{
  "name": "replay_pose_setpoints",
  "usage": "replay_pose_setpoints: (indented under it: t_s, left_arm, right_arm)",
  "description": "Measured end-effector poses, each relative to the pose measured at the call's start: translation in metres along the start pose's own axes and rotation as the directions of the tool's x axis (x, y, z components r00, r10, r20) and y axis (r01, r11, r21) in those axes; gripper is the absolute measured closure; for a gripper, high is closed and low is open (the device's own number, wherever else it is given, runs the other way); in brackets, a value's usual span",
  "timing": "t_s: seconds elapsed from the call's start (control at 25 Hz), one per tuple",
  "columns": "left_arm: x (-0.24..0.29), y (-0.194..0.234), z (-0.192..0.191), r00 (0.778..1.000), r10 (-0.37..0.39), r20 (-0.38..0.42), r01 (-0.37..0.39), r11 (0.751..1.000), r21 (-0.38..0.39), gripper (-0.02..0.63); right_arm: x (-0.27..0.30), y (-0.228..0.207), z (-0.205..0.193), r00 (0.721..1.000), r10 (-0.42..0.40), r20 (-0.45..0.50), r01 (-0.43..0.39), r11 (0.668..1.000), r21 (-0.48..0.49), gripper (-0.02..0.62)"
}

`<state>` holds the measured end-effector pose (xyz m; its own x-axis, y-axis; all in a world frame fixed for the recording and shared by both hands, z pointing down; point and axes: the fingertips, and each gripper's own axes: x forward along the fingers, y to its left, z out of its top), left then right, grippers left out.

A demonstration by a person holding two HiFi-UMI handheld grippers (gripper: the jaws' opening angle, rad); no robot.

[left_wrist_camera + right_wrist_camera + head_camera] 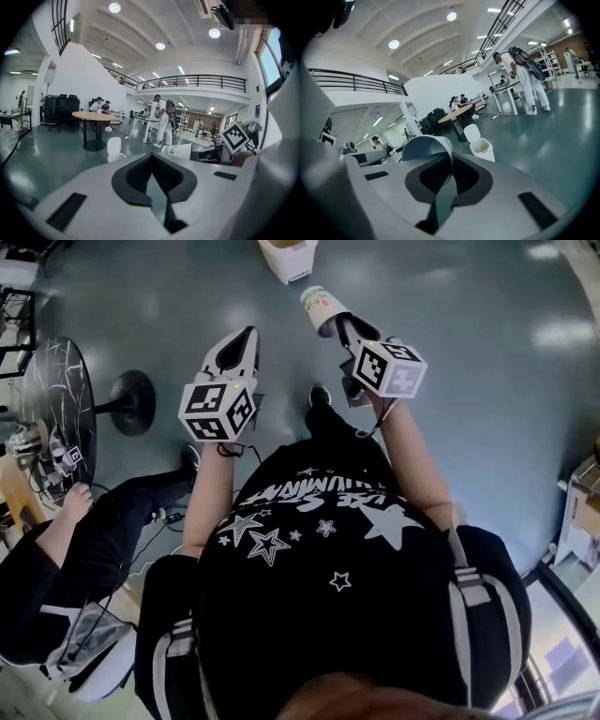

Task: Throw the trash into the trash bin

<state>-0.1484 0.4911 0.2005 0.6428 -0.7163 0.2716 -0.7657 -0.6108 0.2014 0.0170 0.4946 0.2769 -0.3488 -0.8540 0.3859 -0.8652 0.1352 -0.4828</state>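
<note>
White trash bin (287, 259), lid up (contents unclear), stands ahead of the paper cup (320, 304) pinched by the right claw (339, 330); left claw (242, 341) pressed together, empty

Two tongs show, the left tongs (246, 337) and the right tongs (339, 324), with two marker cubes (one per tongs): the left cube (217, 409) and the right cube (389, 367). One paper cup (322, 307) sits in the right tongs. One trash bin (481, 146) stands ahead of the right tongs. Beyond the left tongs there is one round table (93, 115) with two seated people (99, 105), one standing person (161, 119) to its right, and three round ceiling lights (161, 45) overhead.
</note>
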Motion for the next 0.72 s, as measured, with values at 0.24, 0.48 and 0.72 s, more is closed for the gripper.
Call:
replay_pose_setpoints:
  t_s: [0.24, 0.48, 0.72]
  left_arm:
    - [0.053, 0.003, 0.029, 1.0, -0.004, 0.012, 0.003, 1.0, 0.017, 0.595]
    - [0.082, 0.014, 0.041, 0.999, 0.03, 0.02, -0.031, 0.999, 0.036, 0.595]
    - [0.093, 0.036, 0.054, 0.996, 0.072, 0.046, -0.073, 0.997, 0.019, 0.596]
  right_arm:
    - [0.035, -0.033, 0.036, 1.0, 0.008, -0.011, -0.008, 1.0, 0.017, 0.581]
    - [0.061, -0.054, 0.057, 1.0, 0.018, -0.022, -0.017, 1.0, 0.022, 0.582]
    - [0.075, -0.063, 0.072, 0.999, 0.014, -0.031, -0.014, 1.0, 0.005, 0.582]
